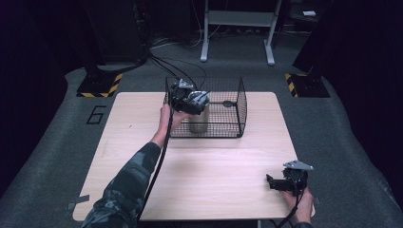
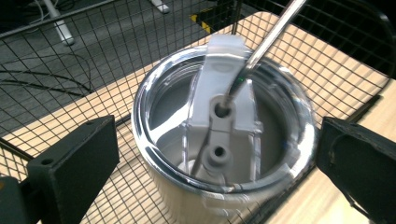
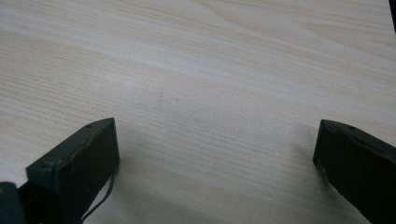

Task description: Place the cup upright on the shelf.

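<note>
Over the black wire-mesh basket (image 1: pixel 240 107) at the far side of the pale wooden tabletop (image 1: pixel 214 166), your left hand-held gripper (image 1: pixel 189 100) hangs with its jaws spread wide, one on each side of the shiny steel tumbler (image 2: pixel 219 140) but touching neither wall. That tumbler stands upright inside the basket, toward its near left part, capped by a clear lid with a white slider, and a slim metal straw (image 2: pixel 266 37) leans out through the lid hole. Likely trouble: close too high and you pinch only the lid rim, which may pop off or slip. Polished steel gives poor friction, so a light squeeze could let it slide. Straw may snag the mesh or your gripper on lifting, tipping the tumbler against the wires. Your right hand-held gripper (image 1: pixel 285 183) rests low at the near right corner, jaws apart, holding nothing.
</note>
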`<control>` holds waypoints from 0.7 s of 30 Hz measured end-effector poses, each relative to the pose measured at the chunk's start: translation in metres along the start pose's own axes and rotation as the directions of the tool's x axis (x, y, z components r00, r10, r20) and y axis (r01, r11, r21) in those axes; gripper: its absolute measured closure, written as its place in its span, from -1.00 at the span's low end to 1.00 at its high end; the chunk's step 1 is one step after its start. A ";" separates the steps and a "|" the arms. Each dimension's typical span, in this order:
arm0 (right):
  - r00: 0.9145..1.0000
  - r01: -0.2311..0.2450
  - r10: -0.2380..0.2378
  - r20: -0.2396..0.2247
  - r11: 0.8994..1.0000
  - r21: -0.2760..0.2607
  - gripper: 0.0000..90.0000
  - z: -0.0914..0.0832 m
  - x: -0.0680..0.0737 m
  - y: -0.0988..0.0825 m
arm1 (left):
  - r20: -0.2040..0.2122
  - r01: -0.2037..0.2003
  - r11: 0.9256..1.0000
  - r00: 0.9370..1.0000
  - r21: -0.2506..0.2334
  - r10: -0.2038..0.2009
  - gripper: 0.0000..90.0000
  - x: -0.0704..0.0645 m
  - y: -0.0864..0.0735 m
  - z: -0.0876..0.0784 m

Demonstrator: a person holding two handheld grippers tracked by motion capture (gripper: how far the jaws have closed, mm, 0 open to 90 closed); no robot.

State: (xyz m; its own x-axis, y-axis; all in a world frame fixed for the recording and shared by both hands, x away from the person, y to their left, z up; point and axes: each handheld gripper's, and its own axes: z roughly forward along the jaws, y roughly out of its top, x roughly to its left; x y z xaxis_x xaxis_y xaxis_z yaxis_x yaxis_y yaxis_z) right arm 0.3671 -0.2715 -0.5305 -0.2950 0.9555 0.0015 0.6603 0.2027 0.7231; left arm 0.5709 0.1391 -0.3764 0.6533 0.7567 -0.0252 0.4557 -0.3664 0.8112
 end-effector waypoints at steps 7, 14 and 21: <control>1.000 -0.002 0.002 0.000 1.000 0.002 -1.00 0.000 0.000 0.000 | 0.054 -0.030 0.999 0.998 -0.032 0.032 -1.00 -0.007 0.001 -0.029; 1.000 0.004 -0.004 -0.001 1.000 -0.001 -1.00 0.000 0.000 0.000 | 0.075 -0.071 0.996 0.994 -0.060 0.076 -1.00 -0.015 -0.005 -0.067; 1.000 0.003 -0.003 0.000 1.000 -0.001 -1.00 0.000 0.000 0.000 | 0.065 -0.104 0.993 0.992 -0.062 0.108 -1.00 -0.020 -0.023 -0.104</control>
State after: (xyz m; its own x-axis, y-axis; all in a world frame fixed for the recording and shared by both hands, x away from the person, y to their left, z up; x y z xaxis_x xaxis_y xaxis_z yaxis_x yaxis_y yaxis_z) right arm 0.3672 -0.2716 -0.5305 -0.2970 0.9549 0.0000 0.6589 0.2049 0.7238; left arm 0.4842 0.1887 -0.3340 0.7365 0.6760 0.0246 0.3469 -0.4087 0.8442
